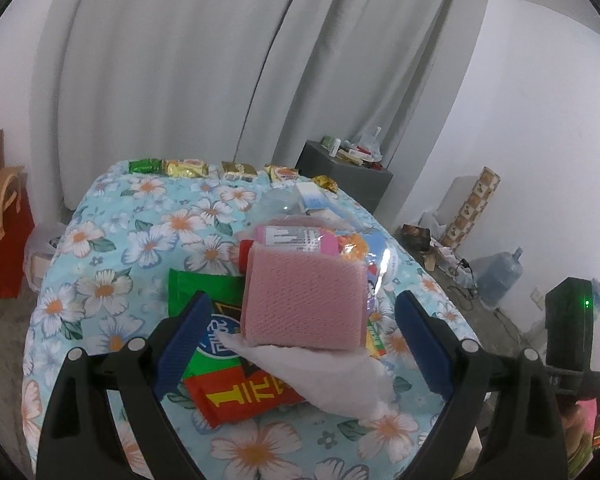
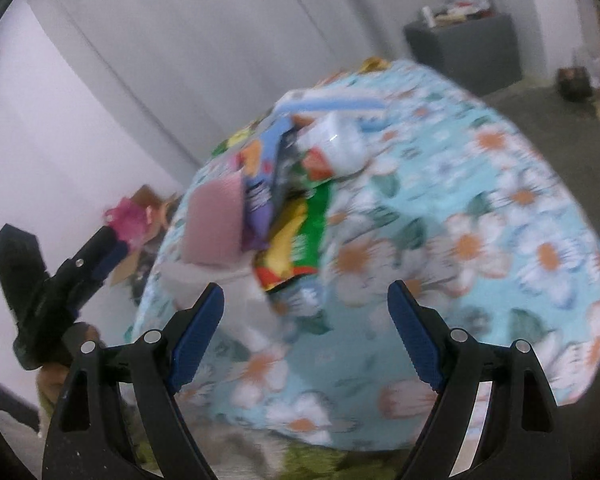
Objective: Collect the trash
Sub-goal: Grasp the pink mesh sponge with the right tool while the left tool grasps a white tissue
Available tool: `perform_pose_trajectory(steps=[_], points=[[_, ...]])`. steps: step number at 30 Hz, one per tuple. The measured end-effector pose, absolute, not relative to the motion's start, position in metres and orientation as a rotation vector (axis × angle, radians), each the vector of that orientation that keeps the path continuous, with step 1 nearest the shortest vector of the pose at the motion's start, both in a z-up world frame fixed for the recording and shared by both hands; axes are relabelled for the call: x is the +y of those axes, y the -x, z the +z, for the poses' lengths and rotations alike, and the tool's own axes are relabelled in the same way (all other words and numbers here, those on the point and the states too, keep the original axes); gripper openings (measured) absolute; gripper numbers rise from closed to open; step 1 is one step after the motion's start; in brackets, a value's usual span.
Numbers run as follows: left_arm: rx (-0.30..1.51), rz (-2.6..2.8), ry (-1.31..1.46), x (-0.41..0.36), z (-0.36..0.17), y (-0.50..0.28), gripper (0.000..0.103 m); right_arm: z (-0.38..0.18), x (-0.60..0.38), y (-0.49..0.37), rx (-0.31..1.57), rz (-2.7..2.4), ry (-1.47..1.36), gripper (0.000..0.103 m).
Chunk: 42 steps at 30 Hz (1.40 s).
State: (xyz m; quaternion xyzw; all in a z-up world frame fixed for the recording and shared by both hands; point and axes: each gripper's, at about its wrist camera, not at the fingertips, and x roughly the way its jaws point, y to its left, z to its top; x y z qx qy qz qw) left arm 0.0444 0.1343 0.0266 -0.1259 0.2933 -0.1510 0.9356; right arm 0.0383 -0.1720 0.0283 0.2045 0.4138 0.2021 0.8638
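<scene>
1. Location: the trash lies in a loose heap on a table [image 1: 100,240] draped with a light-blue floral cloth. A row of small snack packets [image 1: 188,168] sits apart along its far edge.
2. Left tongs [image 1: 300,344]: released, jaws spread wide, nothing pressed between the blue pads. They flank the near end of the heap without touching it, so far as the left wrist view shows.
3. Right tongs [image 2: 306,334]: likewise released and empty, poised at the table's near side with the heap beyond them. This view is blurred, so fine detail is unreliable.
4. Pink mesh-textured sponge pad [image 1: 304,304]: judged light, soft and compressible. Best taken across its short sides; a firm squeeze should do no harm.
5. Crumpled white tissue [image 1: 332,376]: resting beneath the pad's near edge. Judged almost weightless and limp, liable to tear or slip out; pinch a bunched fold.
6. Flat green-and-red printed foil wrapper [image 1: 228,360]: judged thin, slick and crackly. It lies flush on the cloth, so a raised edge or corner is the likely hold.
7. Clear plastic bottle [image 1: 276,204] at the far side of the heap: judged light, springy and prone to rolling. Grip across the body.
</scene>
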Motion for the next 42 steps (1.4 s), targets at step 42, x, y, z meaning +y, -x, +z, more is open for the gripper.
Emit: perform_pose_trajectory(steps=[42], points=[[0.718, -0.807, 0.655, 0.147, 0.002, -0.100, 0.059, -0.019, -0.101, -0.074, 1.026, 0.505, -0.418, 0.076]])
